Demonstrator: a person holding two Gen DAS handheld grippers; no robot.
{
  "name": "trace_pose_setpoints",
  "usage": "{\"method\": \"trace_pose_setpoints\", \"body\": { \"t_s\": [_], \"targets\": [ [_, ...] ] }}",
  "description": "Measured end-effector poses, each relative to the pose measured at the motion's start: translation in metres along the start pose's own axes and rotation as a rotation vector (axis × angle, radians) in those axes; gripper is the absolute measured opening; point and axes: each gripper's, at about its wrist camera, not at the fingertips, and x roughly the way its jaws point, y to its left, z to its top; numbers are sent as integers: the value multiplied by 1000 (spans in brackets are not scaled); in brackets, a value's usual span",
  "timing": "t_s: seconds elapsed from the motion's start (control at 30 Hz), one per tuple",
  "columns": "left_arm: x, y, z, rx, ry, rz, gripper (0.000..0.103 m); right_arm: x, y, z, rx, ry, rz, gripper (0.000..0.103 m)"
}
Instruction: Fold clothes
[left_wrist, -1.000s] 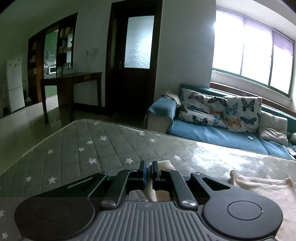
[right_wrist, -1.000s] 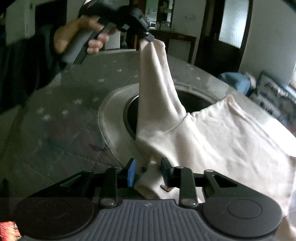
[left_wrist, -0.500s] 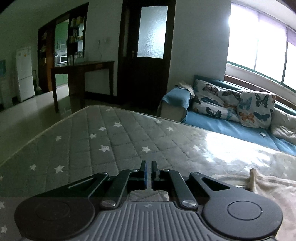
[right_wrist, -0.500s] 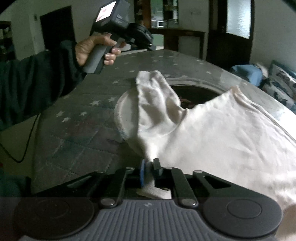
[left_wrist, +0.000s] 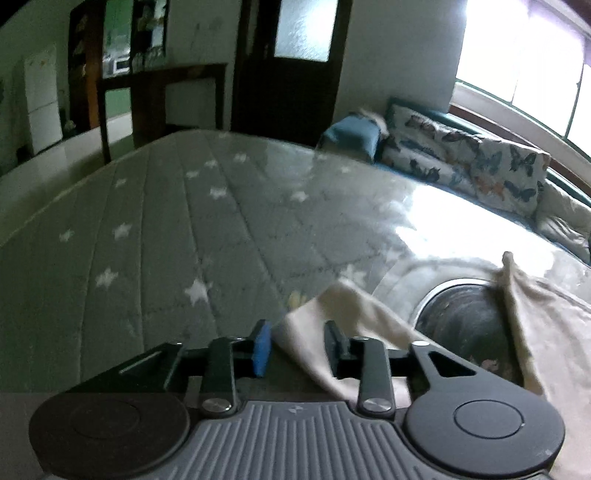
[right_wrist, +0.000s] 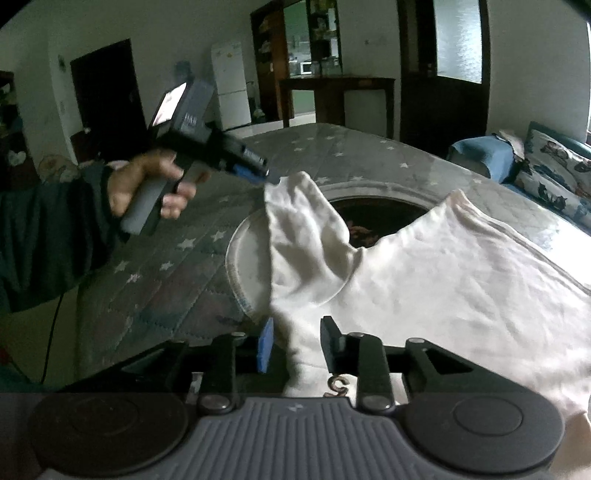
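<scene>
Your right tool (right_wrist: 295, 345) sits with its jaws spread wide, released, and the near edge of the cream shirt (right_wrist: 443, 288) lies loose in the gap between the fingers, with no finger clamped on it. From that view you see most of the shirt spread ahead and to the right of the tool, flat on the star-quilted mattress (right_wrist: 155, 280), with one sleeve (right_wrist: 303, 221) stretched forward and left across a round glass-rimmed opening (right_wrist: 240, 254) in the surface.

Only the right view shows your left hand (right_wrist: 147, 188) gripping the left tool's handle, up ahead and to the left, with the left tool's tip just at the sleeve's far end.

The left view gives what the right cannot: your left tool (left_wrist: 297, 343) is likewise open wide, gripping nothing, and the sleeve end (left_wrist: 332, 325) lies between and just ahead of its fingers, resting on the mattress. To the right of that tool the dark round opening shows under the shirt's edge. Farther on, the bare mattress runs to a blue sofa (left_wrist: 351, 136) with butterfly cushions (left_wrist: 472, 166) under a bright window (left_wrist: 524, 62).
</scene>
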Motion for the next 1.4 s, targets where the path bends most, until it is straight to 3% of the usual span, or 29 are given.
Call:
{"method": "trace_pose_setpoints", "body": {
  "t_s": [0.2,0.3,0.47,0.63,0.83,1.13,1.23,1.4],
  "targets": [
    [5,-6,-1,24,-7,18,34,-11,-10,1,53,-31,-35,40],
    [5,-10,-1,36,-19,24,13,-15,-15,-1,76,-43,-48,40],
    [-8,-15,5,3,-62,-21,8,-21,-22,-5,114,-63,-71,41],
    [-38,-37,18,-2,-114,-127,8,-33,-35,-10,167,-91,-108,41],
    [-69,-91,21,36,-126,-326,8,-52,-54,-18,242,-141,-160,41],
    [-81,-190,-7,204,-34,-607,8,-70,-82,-38,362,-177,-209,41],
    [-77,-213,-22,257,18,-669,8,-71,-86,-44,382,-171,-222,41],
    [-74,-231,-39,330,86,-732,21,-72,-95,-52,416,-163,-241,41]
  ]
}}
